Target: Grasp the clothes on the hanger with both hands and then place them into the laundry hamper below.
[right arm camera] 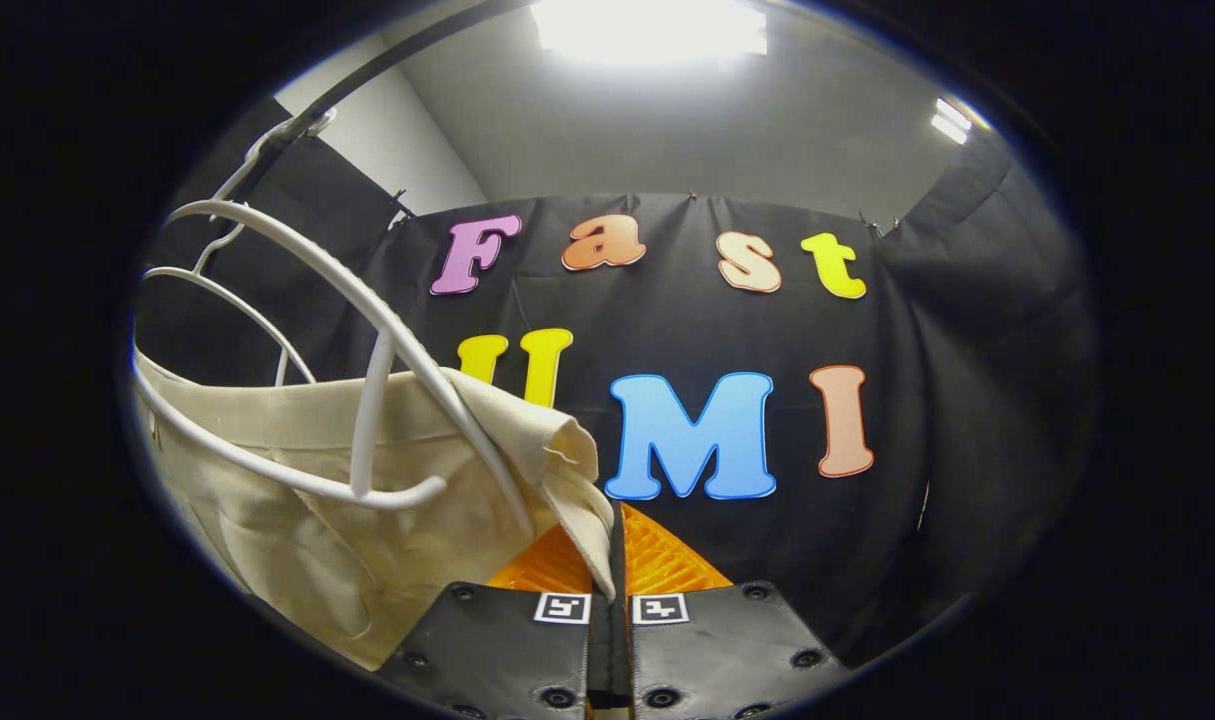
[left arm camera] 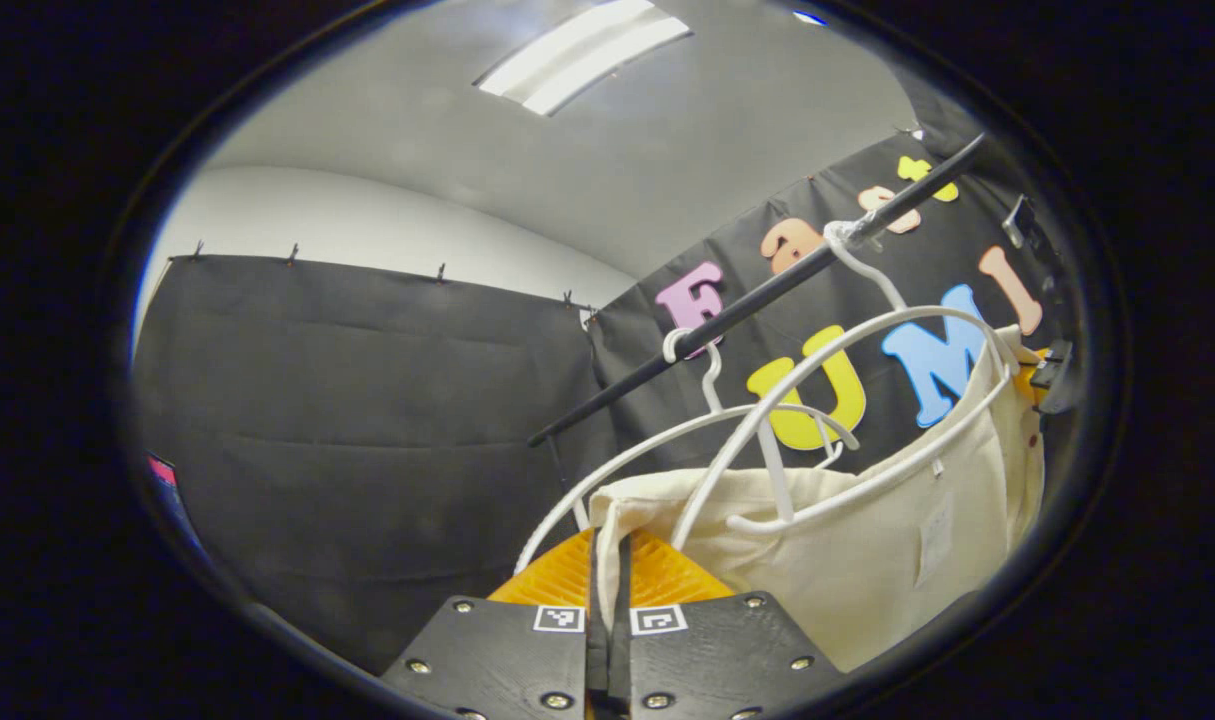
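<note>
- Cream cloth, the garment (left arm camera: 867,540), hangs from a white hanger (left arm camera: 847,350) whose hook sits over a dark rail (left arm camera: 757,295) running in front of the booth's black wall.
- A second white hanger (left arm camera: 707,400) hangs on the same rail just beside it.
- In the left gripper view, the left gripper (left arm camera: 612,570) has its jaws pressed nearly together on a corner of the garment's upper edge, the fabric caught between the two fingers.
- In the right gripper view, the right gripper (right arm camera: 615,560) pinches the opposite corner of the garment (right arm camera: 387,480); a fold of cloth droops into the narrow slit between its fingers.
- The white hanger (right arm camera: 367,330) is threaded inside the garment, its arms above the cloth.
- Judged from this, the two-handed grasp looks made, and the step in hand is freeing the garment from the hanger.
- The next move likely calls for drawing both corners clear of the hanger's arms together, keeping the pinches firm, then lowering the cloth towards the hamper below.
- A snag on a hanger arm is the likely risk.
</note>
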`<state>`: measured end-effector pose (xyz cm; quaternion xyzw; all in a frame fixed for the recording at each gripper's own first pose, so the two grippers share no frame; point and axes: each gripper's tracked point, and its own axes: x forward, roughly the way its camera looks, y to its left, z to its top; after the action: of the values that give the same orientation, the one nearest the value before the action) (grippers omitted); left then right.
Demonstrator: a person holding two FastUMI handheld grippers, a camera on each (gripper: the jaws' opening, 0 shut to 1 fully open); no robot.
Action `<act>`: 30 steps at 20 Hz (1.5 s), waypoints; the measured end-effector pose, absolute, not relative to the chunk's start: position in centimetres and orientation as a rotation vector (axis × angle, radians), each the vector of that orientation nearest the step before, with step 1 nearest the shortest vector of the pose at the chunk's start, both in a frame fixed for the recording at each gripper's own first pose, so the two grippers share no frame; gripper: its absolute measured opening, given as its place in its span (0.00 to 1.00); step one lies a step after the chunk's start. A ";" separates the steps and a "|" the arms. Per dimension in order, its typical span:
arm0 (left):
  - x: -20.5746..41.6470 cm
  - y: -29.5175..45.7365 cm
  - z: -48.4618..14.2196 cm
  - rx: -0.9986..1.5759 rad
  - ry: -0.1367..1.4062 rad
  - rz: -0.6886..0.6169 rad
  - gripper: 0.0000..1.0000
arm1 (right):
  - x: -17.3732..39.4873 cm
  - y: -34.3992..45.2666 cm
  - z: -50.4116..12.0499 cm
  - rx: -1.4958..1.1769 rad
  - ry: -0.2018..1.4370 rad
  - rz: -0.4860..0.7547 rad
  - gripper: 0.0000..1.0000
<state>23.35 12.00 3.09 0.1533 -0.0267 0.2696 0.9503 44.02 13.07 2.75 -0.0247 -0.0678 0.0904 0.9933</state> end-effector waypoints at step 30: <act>18.6 5.2 -1.6 0.187 -0.025 0.287 0.02 | 30.3 14.6 -0.7 0.009 -0.025 0.315 0.01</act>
<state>18.64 5.21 -1.61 0.0930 -0.0124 0.1429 0.9853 30.29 14.62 -0.66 0.0046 -0.0126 0.1568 0.9875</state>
